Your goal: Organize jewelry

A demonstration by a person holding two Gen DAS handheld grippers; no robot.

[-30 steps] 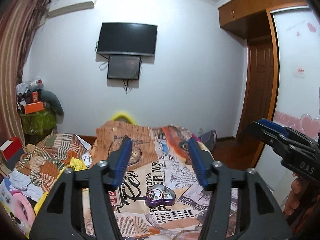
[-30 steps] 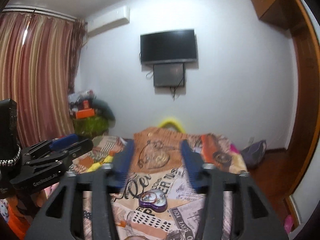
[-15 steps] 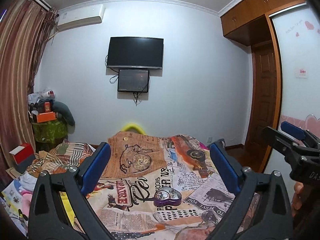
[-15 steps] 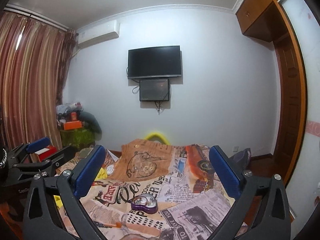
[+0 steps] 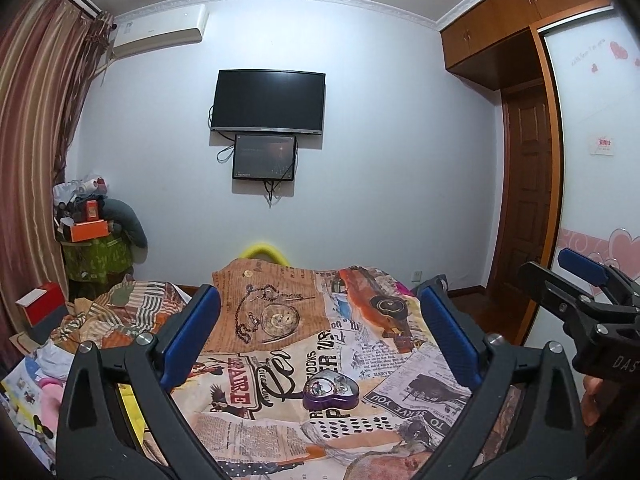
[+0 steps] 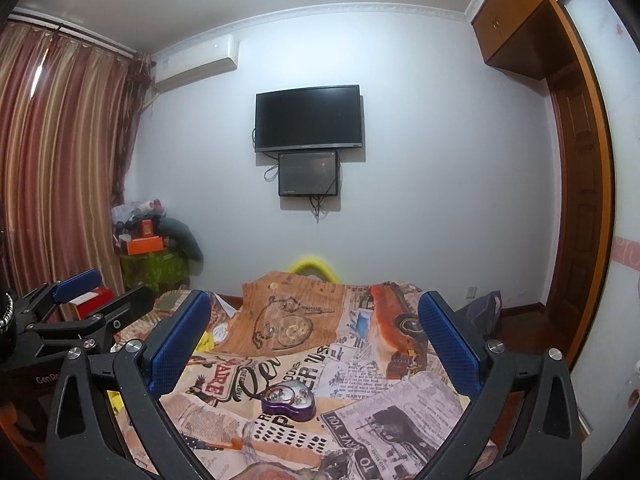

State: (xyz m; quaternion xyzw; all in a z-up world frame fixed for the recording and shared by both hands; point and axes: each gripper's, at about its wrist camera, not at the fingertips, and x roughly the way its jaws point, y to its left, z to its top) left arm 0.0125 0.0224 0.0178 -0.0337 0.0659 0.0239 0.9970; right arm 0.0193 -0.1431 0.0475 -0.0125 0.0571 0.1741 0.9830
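A purple heart-shaped jewelry box point(image 5: 330, 390) with a shiny clear lid lies closed on the printed bedspread point(image 5: 280, 344). It also shows in the right wrist view point(image 6: 288, 399). My left gripper point(image 5: 320, 340) is open wide and empty, held above and short of the box. My right gripper point(image 6: 314, 344) is open wide and empty, also short of the box. The right gripper appears at the right edge of the left wrist view point(image 5: 576, 292); the left gripper appears at the left edge of the right wrist view point(image 6: 80, 304).
Piled clothes and cloth point(image 5: 92, 320) lie on the bed's left side. A red box point(image 5: 40, 304) and a cluttered green stand point(image 5: 96, 248) are by the curtain. A TV point(image 5: 268, 100) hangs on the far wall. A wooden door point(image 5: 524, 200) is on the right.
Both grippers opened from narrow to wide and tilted up slightly. The jewelry box has not moved.
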